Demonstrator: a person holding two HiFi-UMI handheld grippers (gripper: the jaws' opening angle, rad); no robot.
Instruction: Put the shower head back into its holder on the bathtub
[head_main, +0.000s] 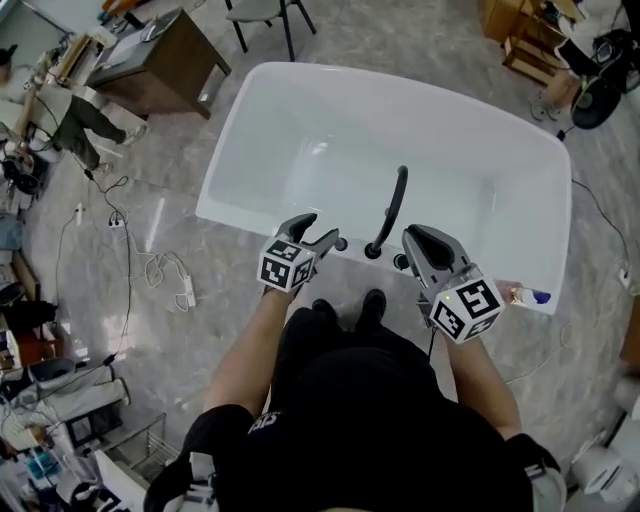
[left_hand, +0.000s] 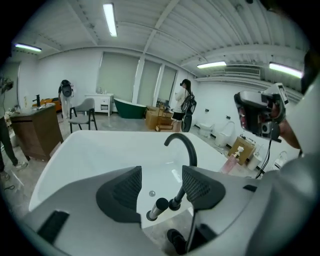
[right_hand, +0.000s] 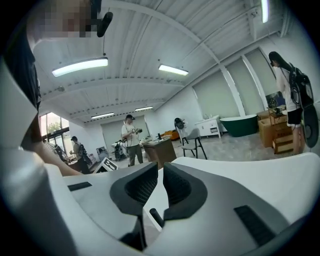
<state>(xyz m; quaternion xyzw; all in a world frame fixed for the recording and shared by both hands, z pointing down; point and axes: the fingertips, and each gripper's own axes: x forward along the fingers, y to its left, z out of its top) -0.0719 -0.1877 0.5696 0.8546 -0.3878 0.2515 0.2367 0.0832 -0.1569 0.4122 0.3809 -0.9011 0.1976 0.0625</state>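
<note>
The slim shower head (left_hand: 156, 209), chrome with a black tip, stands upright at the near rim of the white bathtub (head_main: 240, 130), just left of the black arched faucet (head_main: 398, 195). In the head view the shower head (head_main: 340, 243) is a small stub beside the faucet base. My left gripper (head_main: 318, 230) hovers above it, raised off the rim. In its own view the left gripper (left_hand: 162, 175) is wide open, with nothing between the pads. My right gripper (head_main: 412, 238) hangs right of the faucet. In its own view the right gripper (right_hand: 162, 172) shows a narrow gap holding nothing.
A pink bottle (head_main: 520, 295) stands on the tub's rim at the right. A wooden cabinet (head_main: 150, 55) and a chair (head_main: 265, 15) stand beyond the tub. Cables and a power strip (head_main: 185, 290) lie on the floor at the left. People stand far off in the room.
</note>
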